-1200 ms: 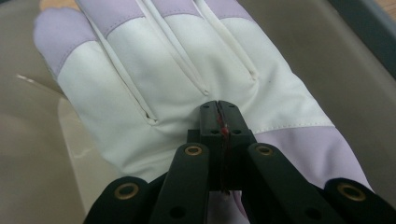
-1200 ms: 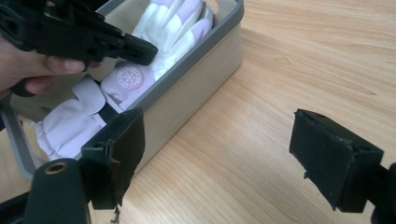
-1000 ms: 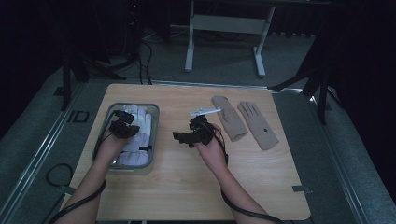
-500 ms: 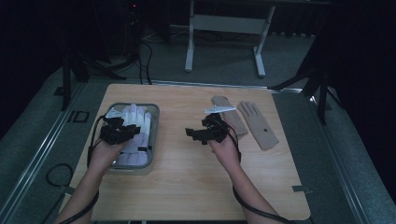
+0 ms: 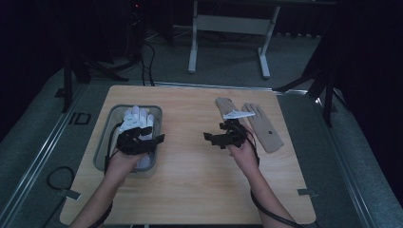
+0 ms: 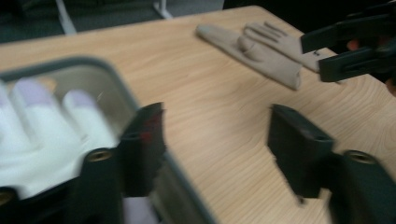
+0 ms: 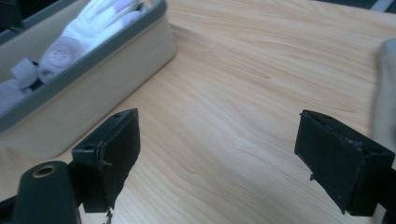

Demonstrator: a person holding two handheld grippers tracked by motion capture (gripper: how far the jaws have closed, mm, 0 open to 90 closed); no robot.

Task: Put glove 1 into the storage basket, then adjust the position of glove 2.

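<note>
My left gripper (image 5: 141, 141) hangs over the grey bin (image 5: 100, 149) with its jaws parted and nothing between them; they have just been opening, and the white glove (image 5: 138, 121) lies loose in the bin below, fingers pointing away from me; my right gripper (image 5: 223, 135) stands wide and empty above bare table (image 5: 190, 190), just short of the two beige gloves (image 5: 259, 126) that lie flat side by side at the far right; I judge these next in line; they look light, soft and floppy, so a pinch will lift one layer and the rest will drape and swing; the fabric should not slip in the pads; I would take the nearer one at the cuff or a palm edge, where the cloth is doubled, rather than by a thin finger
</note>
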